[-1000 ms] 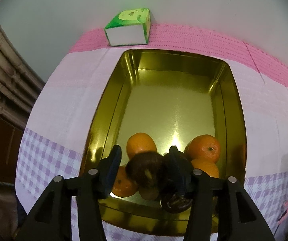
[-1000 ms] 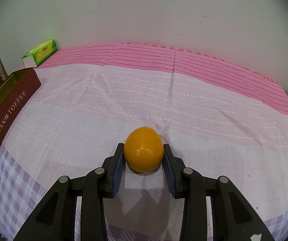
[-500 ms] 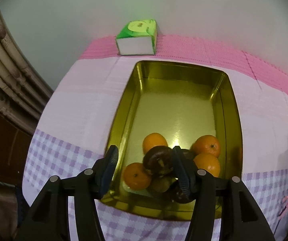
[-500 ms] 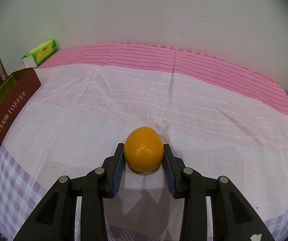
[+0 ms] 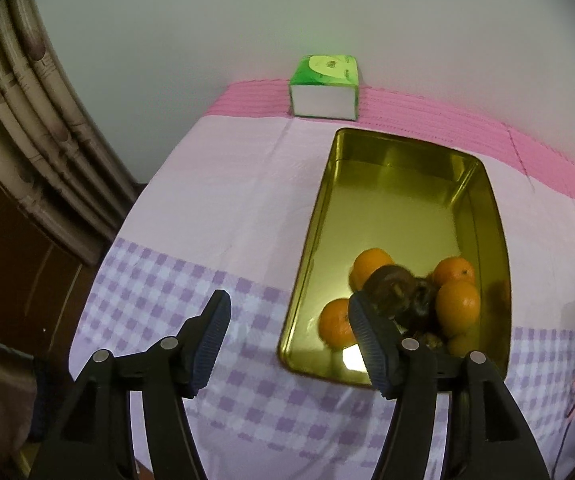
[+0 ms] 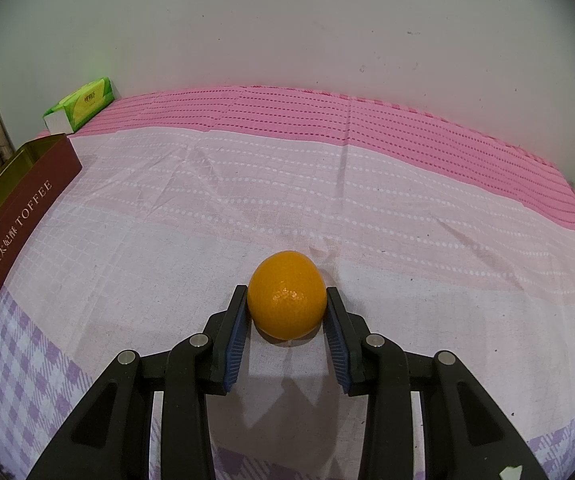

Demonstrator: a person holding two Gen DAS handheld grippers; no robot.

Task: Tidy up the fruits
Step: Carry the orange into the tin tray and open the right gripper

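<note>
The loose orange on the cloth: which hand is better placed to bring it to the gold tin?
Right. The right gripper is shut on the orange. The left gripper is empty, jaws opening, beside the tin.

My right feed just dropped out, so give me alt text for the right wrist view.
The right claw is shut on a round orange fruit that sits on the pink and white tablecloth. At far left stands a dark red tin marked TOFFEE, gold inside, with a green tissue pack behind it by the pale wall.
</note>
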